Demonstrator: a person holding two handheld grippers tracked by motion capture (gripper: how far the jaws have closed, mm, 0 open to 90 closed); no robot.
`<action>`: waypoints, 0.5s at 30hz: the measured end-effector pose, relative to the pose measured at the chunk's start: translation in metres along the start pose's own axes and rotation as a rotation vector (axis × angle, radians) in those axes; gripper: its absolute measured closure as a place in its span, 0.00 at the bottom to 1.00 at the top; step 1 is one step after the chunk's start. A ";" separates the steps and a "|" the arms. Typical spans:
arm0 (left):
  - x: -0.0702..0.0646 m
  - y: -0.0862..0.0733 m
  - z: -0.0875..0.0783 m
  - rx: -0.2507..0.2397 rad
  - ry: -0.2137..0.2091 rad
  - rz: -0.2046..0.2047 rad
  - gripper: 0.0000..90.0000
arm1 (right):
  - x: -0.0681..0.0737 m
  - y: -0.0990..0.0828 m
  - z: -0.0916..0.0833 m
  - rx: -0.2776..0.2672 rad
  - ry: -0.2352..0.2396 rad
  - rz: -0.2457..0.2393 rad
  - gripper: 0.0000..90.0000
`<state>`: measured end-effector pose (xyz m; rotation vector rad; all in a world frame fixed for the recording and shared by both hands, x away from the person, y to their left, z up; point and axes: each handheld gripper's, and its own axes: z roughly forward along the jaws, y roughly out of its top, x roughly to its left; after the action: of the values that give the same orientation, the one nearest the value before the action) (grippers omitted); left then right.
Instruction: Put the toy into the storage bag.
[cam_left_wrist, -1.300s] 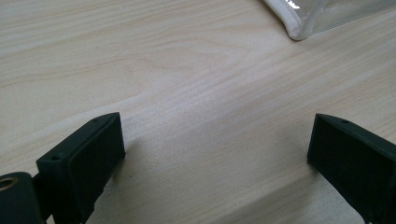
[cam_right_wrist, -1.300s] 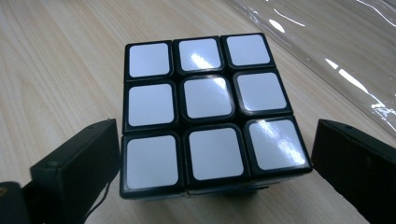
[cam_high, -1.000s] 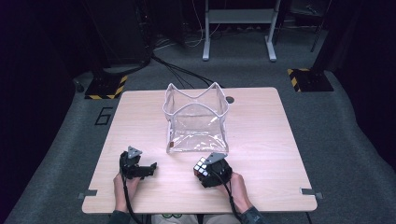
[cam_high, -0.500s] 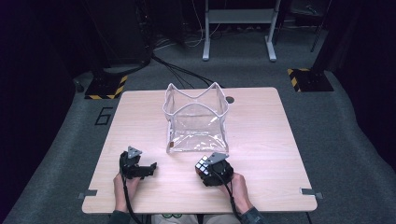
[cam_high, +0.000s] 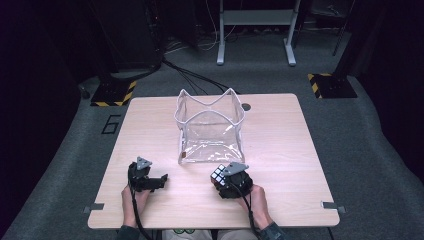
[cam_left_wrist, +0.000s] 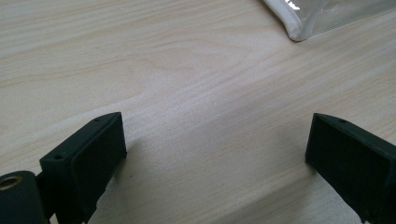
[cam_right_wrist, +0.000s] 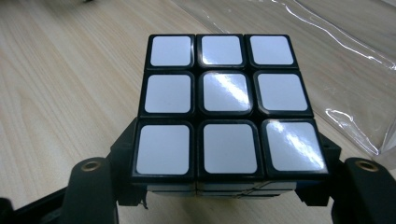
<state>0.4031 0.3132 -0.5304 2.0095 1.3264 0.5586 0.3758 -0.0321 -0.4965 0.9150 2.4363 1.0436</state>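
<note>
A black-framed puzzle cube (cam_right_wrist: 219, 107) shows a face of white tiles in the right gripper view. My right gripper (cam_right_wrist: 219, 186) is shut on it, with one jaw against each side. In the high view the cube (cam_high: 218, 175) sits at the front of my right gripper (cam_high: 226, 181), low over the table, just in front of a clear plastic bag (cam_high: 210, 130). My left gripper (cam_high: 159, 180) rests on the table at the front left. Its jaws stand wide open with bare wood between them (cam_left_wrist: 215, 154).
The clear bag stands open-topped at the middle of the wooden table (cam_high: 280, 140); its white-edged corner (cam_left_wrist: 299, 28) lies ahead of the left gripper and its plastic (cam_right_wrist: 341, 60) beside the cube. A small round hole (cam_high: 245, 107) lies behind the bag. Grey carpet and cables surround the table.
</note>
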 end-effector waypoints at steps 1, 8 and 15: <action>0.000 0.000 0.000 0.000 0.000 0.000 0.05 | 0.000 0.000 -0.001 0.003 0.001 0.005 0.37; 0.000 0.000 0.000 0.000 0.000 -0.001 0.05 | -0.002 0.001 -0.005 -0.002 -0.009 0.032 0.37; 0.000 0.000 0.000 -0.001 0.003 0.000 0.05 | -0.005 0.001 -0.009 -0.038 -0.018 0.017 0.37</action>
<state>0.4030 0.3131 -0.5304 2.0087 1.3271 0.5624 0.3754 -0.0400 -0.4893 0.9302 2.3900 1.0792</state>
